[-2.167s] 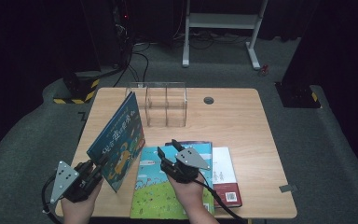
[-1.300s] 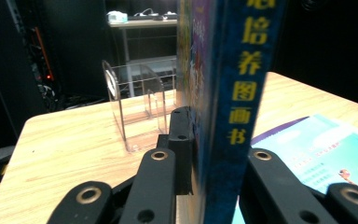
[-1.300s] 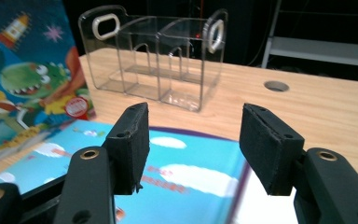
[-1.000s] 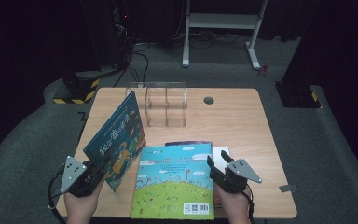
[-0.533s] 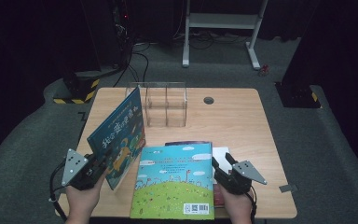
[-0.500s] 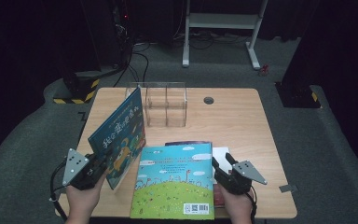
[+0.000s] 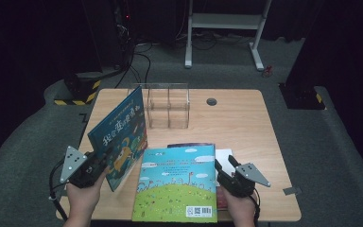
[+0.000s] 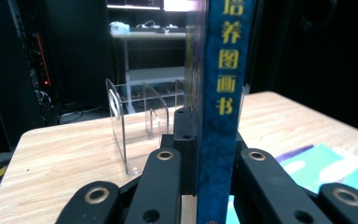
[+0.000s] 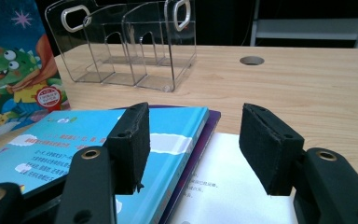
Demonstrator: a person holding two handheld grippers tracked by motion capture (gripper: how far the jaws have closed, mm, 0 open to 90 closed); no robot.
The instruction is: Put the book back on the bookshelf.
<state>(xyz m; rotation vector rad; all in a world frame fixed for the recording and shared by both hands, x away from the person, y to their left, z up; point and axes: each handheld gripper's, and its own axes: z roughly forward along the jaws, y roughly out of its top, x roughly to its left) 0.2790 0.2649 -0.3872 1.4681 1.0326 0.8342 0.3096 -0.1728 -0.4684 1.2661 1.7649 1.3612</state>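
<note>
- Clearly, the left claw (image 7: 105, 158) is clamped on the lower edge of the dinosaur book (image 7: 120, 137), which is held upright and tilted above the left part of the surface (image 7: 246, 118); in the left gripper view the blue spine (image 8: 216, 93) is seen pinched between the two black jaws.
- Only a narrow strip near the book's bottom corner is gripped, so the tall cover could pivot or slip out if the claw is swung quickly; that is judged the main risk.
- The right claw (image 7: 223, 165) is held with its jaws spread and nothing between them, low over the near right part of the surface, just beside the right edge of the green-and-blue book (image 7: 177, 184), which lies flat.
- In the right gripper view the foam pads (image 9: 131, 144) are seen straddling that book's edge and a white page (image 9: 228, 196) of the dark-covered book (image 9: 212, 119) beneath; if the jaws are shut here, both could be caught together, or the top book merely pushed aside.
- The clear acrylic rack (image 7: 165, 106) stands farther back, apart from the held book; its dividers are thin and hard to see.
- If the book is brought in tilted, a divider is likely to be struck and the light rack shoved toward the far edge.
</note>
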